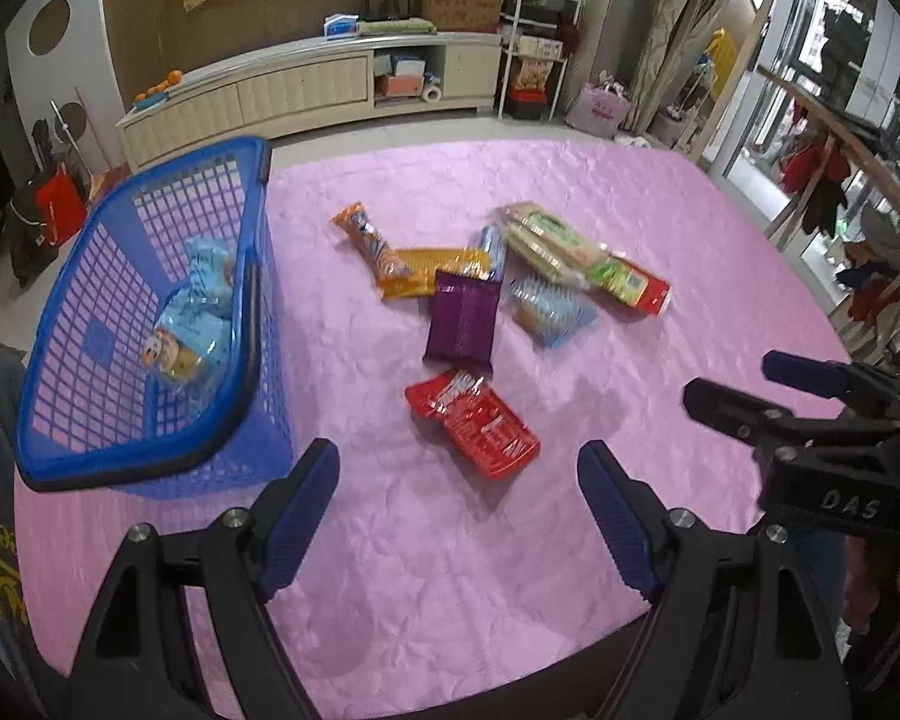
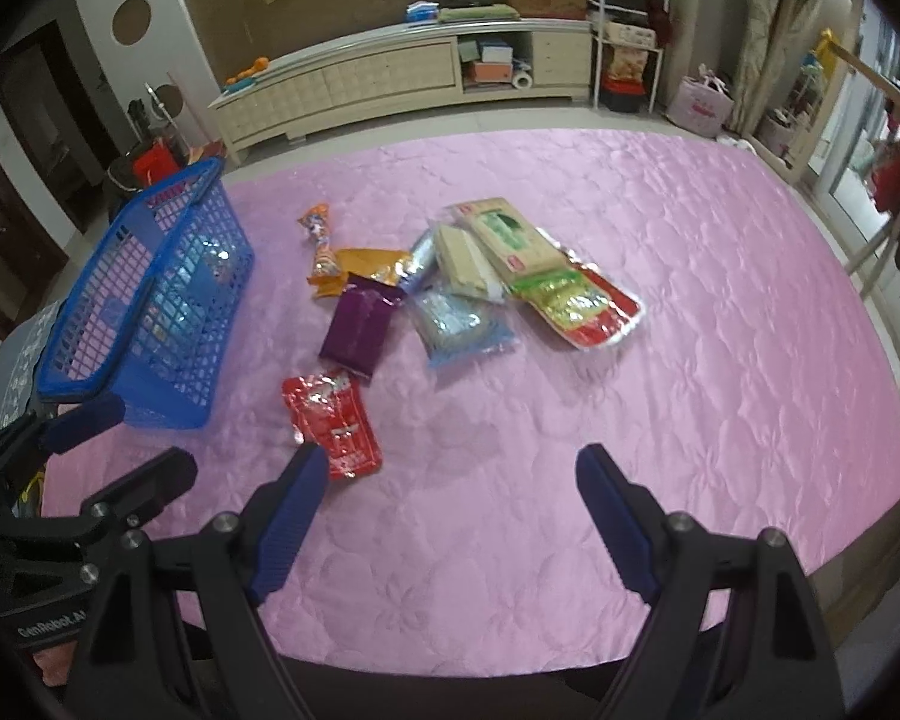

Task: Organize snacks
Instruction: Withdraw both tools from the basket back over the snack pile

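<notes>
Setting: pink quilted cloth (image 1: 450,540) over a table, cluttered room behind.
Basket (image 1: 252,324): blue plastic mesh, stood at the left edge, held a few pale blue packets (image 1: 201,312) already.
Loose snacks: lay in a heap mid-table, well apart from both grippers; red packet (image 1: 474,423) nearest, purple packet (image 1: 462,315) just beyond it, then orange (image 1: 426,273), blue (image 1: 549,306) and green-and-red (image 1: 627,279) packs overlapping.
Left gripper (image 1: 459,510): hovered low over bare cloth, jaws wide apart, nothing held.
Right gripper (image 2: 453,510): likewise wide apart and empty, red packet (image 2: 333,423) just ahead of its left finger.
Handling: likely light, soft, crinkly foil, slippery; contents probably crushable.
Hold: best pinched gently across a flat sealed edge, red packet first.
</notes>
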`<state>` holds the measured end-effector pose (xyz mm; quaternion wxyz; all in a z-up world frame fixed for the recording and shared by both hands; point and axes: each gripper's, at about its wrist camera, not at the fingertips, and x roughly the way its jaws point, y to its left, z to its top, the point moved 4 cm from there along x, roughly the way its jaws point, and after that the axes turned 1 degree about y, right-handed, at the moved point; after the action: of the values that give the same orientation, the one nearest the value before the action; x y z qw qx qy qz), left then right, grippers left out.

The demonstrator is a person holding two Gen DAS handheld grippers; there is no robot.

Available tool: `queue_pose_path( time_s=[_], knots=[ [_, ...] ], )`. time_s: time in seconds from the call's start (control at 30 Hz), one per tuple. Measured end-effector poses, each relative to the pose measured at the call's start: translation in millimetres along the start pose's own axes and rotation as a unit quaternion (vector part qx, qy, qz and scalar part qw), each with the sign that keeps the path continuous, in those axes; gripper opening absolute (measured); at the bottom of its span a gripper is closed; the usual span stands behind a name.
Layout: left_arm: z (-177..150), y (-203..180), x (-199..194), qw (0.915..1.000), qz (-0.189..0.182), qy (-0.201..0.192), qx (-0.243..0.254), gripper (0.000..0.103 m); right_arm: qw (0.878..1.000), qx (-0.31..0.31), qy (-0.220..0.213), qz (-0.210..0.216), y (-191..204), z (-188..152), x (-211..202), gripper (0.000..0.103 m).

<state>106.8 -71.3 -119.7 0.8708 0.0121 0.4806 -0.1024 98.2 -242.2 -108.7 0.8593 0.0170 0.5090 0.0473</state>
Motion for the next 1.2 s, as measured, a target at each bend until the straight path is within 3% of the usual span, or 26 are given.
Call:
queue_pose_path(
  time_s=[0.57, 0.83, 1.2],
  knots=[
    [-7, -23, 44, 0.9988, 0.001, 0.047, -0.014, 0.080, 0.999, 0.026, 0.025, -0.001, -48, -6, 29, 0.087],
    [9, -27, 67, 0.9969, 0.028, 0.069, -0.028, 0.080, 0.999, 0.010, 0.049, 0.008, -65, 4, 52, 0.087],
    [22, -17, 117, 0.9881, 0.068, 0.125, -0.059, 0.080, 0.996, -0.004, 0.086, 0.016, -73, 17, 86, 0.088]
  ],
)
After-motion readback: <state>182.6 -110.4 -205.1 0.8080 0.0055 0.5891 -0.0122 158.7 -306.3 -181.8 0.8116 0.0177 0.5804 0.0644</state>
